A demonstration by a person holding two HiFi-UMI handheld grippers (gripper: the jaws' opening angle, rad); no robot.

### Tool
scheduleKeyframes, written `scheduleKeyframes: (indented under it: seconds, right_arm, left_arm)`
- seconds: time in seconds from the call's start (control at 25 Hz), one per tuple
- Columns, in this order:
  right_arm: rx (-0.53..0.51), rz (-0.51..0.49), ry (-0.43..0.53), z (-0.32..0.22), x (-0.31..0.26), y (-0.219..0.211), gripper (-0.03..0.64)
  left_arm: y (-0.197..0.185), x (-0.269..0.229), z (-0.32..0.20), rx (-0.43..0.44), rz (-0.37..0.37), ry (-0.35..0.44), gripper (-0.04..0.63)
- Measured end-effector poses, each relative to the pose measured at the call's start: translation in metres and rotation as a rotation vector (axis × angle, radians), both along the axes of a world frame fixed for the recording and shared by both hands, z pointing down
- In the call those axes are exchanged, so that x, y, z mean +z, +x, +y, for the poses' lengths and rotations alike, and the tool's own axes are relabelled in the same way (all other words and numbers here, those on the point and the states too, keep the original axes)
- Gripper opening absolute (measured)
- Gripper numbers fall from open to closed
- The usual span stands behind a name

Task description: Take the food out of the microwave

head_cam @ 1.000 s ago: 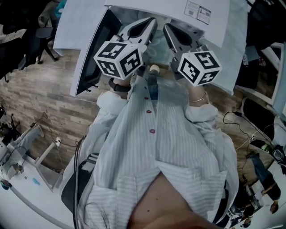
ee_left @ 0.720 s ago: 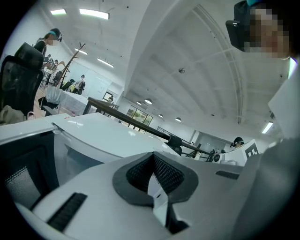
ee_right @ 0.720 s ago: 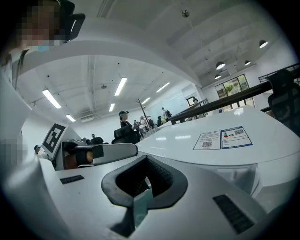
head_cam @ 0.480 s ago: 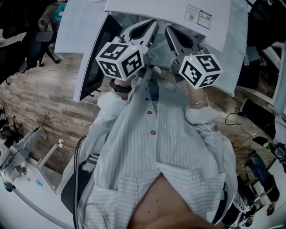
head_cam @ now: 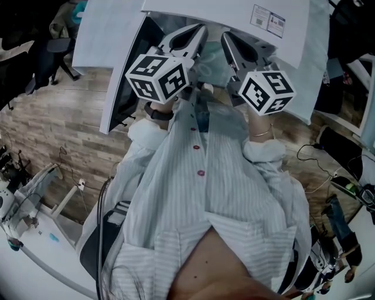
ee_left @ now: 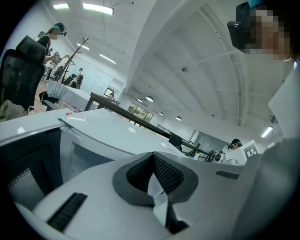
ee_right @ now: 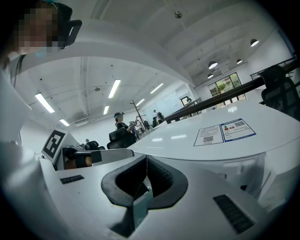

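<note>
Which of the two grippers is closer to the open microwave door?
The left gripper, at the head view's left: the open microwave door stands right beside it, while the right gripper is on the far side.

Microwave (head_cam: 234, 17) is straight ahead of you, door (head_cam: 126, 70) swung out to your left. Left gripper (head_cam: 199, 29) and right gripper (head_cam: 225, 36) sit side by side at its opening. Sticker (head_cam: 269, 20) lies on its top, right side. Desk (head_cam: 35, 258) is on your left, well apart.

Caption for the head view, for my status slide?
Left gripper and right gripper, both shut and empty, side by side before the white microwave, door open.
</note>
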State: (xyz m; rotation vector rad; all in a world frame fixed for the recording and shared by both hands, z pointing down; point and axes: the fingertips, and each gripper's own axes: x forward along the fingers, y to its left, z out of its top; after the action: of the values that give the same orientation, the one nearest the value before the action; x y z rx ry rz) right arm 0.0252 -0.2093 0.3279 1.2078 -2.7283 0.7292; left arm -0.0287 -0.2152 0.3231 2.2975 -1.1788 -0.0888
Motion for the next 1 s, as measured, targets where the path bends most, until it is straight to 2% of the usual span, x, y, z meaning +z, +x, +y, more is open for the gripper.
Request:
scheduleKeyframes:
  seconds: [0.44, 0.68, 1.0]
  right_arm:
    - [0.059, -0.021, -0.055, -0.002, 0.03, 0.001, 0.034]
    - [0.096, -0.07, -0.088, -0.006, 0.048, 0.001, 0.034]
    - [0.148, -0.061, -0.141, -0.011, 0.075, 0.006, 0.035]
  left_arm:
    - [-0.007, 0.04, -0.003, -0.01, 0.013, -0.095, 0.009]
    - [-0.012, 0.06, -0.008, -0.01, 0.033, -0.124, 0.009]
    - [-0.012, 0.082, -0.014, 0.002, 0.042, -0.163, 0.011]
